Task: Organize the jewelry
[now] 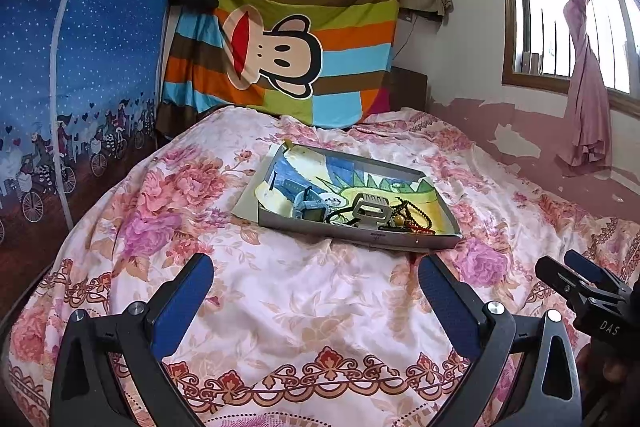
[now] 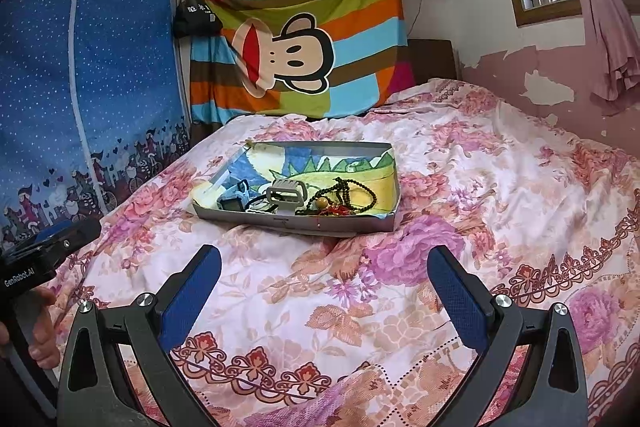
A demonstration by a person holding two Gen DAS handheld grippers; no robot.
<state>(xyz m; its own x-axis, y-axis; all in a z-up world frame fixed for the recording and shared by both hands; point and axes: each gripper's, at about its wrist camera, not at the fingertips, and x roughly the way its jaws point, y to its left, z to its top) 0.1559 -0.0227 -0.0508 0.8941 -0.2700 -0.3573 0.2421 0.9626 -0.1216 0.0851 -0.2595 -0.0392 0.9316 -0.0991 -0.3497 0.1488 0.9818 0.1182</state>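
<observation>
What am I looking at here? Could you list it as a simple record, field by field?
Setting: bed with floral bedspread
Container: shallow grey tray lying on the bedspread
Tray contents: dark bead necklace, grey watch, blue watch, piled at the near end
Left gripper: open, empty, short of the tray
Right gripper: open, empty, short of the tray

In the shallow tray (image 1: 400, 239) the dark bead strands (image 2: 352, 201) lie tangled over smaller pieces too small to tell apart, its near wall hides their lower parts, and the hand (image 2: 38, 323) holding the left gripper is cut off by the picture's edge.
</observation>
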